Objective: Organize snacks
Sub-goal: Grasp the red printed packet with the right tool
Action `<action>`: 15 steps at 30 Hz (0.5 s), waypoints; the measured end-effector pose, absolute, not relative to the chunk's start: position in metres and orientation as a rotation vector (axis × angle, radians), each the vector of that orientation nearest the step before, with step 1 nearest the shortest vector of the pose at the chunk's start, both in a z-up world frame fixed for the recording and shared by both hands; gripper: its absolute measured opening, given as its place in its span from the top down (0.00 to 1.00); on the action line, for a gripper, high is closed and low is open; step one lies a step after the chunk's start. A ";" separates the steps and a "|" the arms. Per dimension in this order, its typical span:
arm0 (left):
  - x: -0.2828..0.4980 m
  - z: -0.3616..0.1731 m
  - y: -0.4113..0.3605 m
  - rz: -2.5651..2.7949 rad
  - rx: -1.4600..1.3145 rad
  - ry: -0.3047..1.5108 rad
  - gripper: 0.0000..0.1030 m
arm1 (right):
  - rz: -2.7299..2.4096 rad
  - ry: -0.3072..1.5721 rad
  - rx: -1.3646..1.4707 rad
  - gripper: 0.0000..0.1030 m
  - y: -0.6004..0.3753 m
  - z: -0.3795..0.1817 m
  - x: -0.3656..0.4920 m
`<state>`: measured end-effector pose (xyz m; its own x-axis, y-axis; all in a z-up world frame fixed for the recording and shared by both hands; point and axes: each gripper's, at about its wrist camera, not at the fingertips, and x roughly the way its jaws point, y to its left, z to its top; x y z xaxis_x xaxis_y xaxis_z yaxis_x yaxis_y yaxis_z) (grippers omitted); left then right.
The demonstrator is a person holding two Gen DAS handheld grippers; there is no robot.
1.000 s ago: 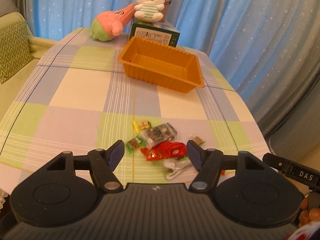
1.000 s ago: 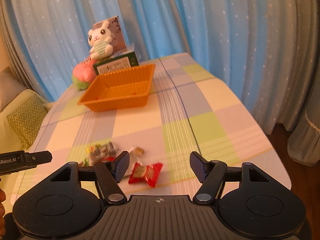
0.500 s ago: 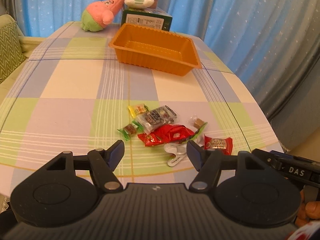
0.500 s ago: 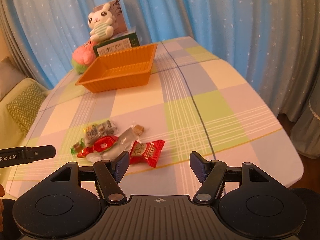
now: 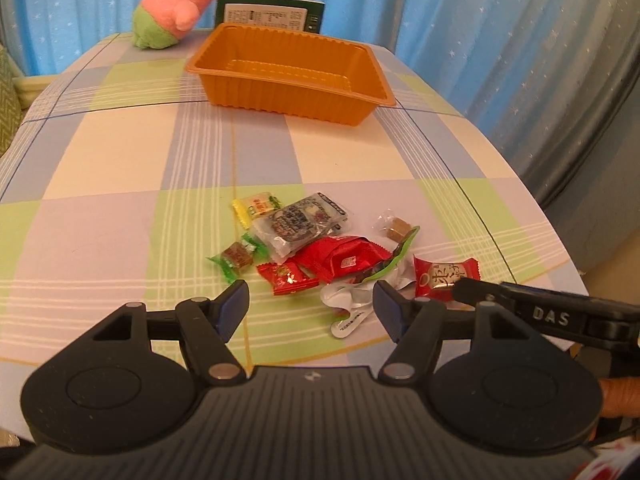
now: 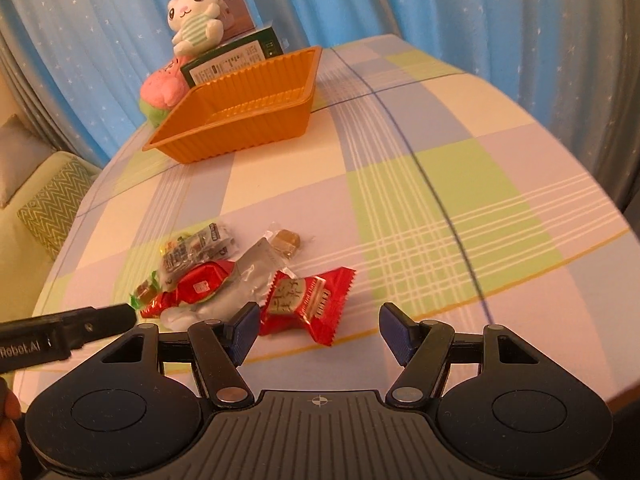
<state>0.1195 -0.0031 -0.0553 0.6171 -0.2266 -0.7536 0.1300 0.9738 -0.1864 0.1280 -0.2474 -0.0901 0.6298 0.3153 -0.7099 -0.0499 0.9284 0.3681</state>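
Observation:
A pile of wrapped snacks (image 5: 320, 252) lies near the table's front edge; it also shows in the right wrist view (image 6: 224, 276). A red square packet (image 6: 306, 304) sits at the pile's right side, also seen in the left wrist view (image 5: 444, 276). An empty orange tray (image 5: 292, 72) stands farther back, also in the right wrist view (image 6: 244, 112). My left gripper (image 5: 310, 308) is open and empty just in front of the pile. My right gripper (image 6: 318, 330) is open and empty, its left finger beside the red packet.
A green box (image 5: 270, 14), a pink plush (image 5: 168, 14) and a white bunny plush (image 6: 196, 14) stand behind the tray. Blue curtains hang behind the table. A green cushion (image 6: 52, 208) lies to the left. The table edge (image 6: 560, 384) runs close on the right.
Both grippers have moved forward and lower toward the snack pile. The pile and tray now look larger and nearer. Both jaws stay open.

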 end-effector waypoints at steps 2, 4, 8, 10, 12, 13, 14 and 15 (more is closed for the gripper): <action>0.122 -0.057 -0.005 -0.213 -0.107 0.881 0.37 | 0.218 0.872 0.339 0.35 -0.245 -0.094 0.135; 0.125 -0.059 -0.006 -0.221 -0.105 0.882 0.37 | 0.213 0.888 0.358 0.36 -0.243 -0.100 0.142; 0.128 -0.062 -0.007 -0.235 -0.105 0.883 0.37 | 0.211 0.909 0.375 0.46 -0.239 -0.106 0.149; 0.128 -0.064 -0.008 -0.244 -0.100 0.885 0.37 | 0.211 0.903 0.359 0.53 -0.236 -0.107 0.150; 0.129 -0.066 -0.009 -0.249 -0.093 0.889 0.37 | 0.213 0.905 0.372 0.67 -0.237 -0.106 0.151; 0.129 -0.067 -0.010 -0.254 -0.086 0.892 0.38 | 0.208 0.897 0.375 0.69 -0.238 -0.104 0.150; 0.129 -0.067 -0.011 -0.260 -0.077 0.892 0.39 | 0.206 0.886 0.371 0.71 -0.240 -0.101 0.149; 0.129 -0.067 -0.013 -0.269 -0.066 0.891 0.40 | 0.207 0.877 0.368 0.74 -0.241 -0.099 0.148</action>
